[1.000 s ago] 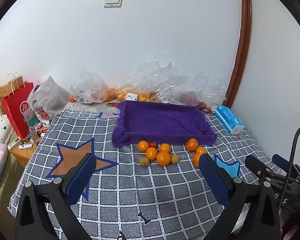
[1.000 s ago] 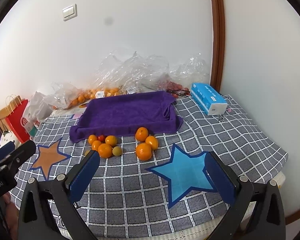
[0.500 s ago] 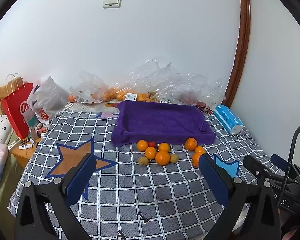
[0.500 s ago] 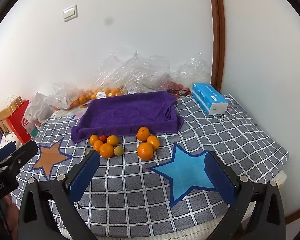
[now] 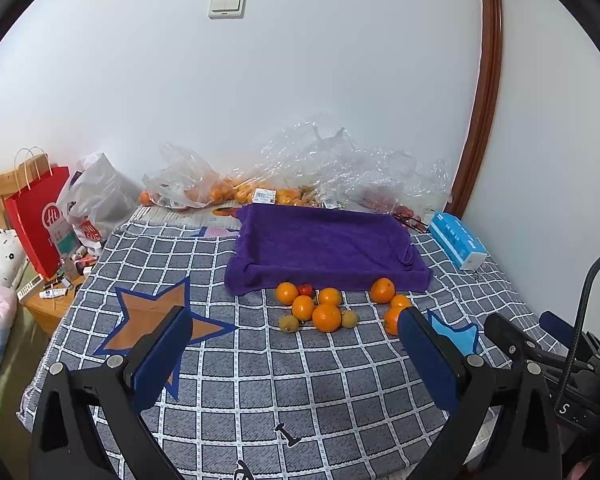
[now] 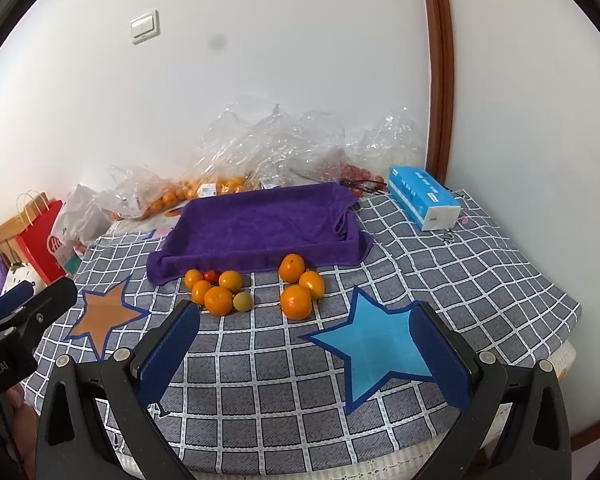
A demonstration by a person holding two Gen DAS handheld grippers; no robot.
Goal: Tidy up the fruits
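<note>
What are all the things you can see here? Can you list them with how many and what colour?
oranges: seven loose, orange, on the cloth before the towel, in two clusters
tomato: one, red, in the left cluster
small fruits: two, yellow-green, at the left cluster's near edge
towel: one, purple, draped over a tray-like shape
tablecloth: one, grey with white checks
stars: two, one blue, one orange-brown, on the cloth
tissue pack: one, blue, right of the towel
plastic bags: several, clear, by the wall, with more fruit
paper bag: one, red, far left
wall switch: one, white
left tongs: open, blue pads
right tongs: open, blue pads
</note>
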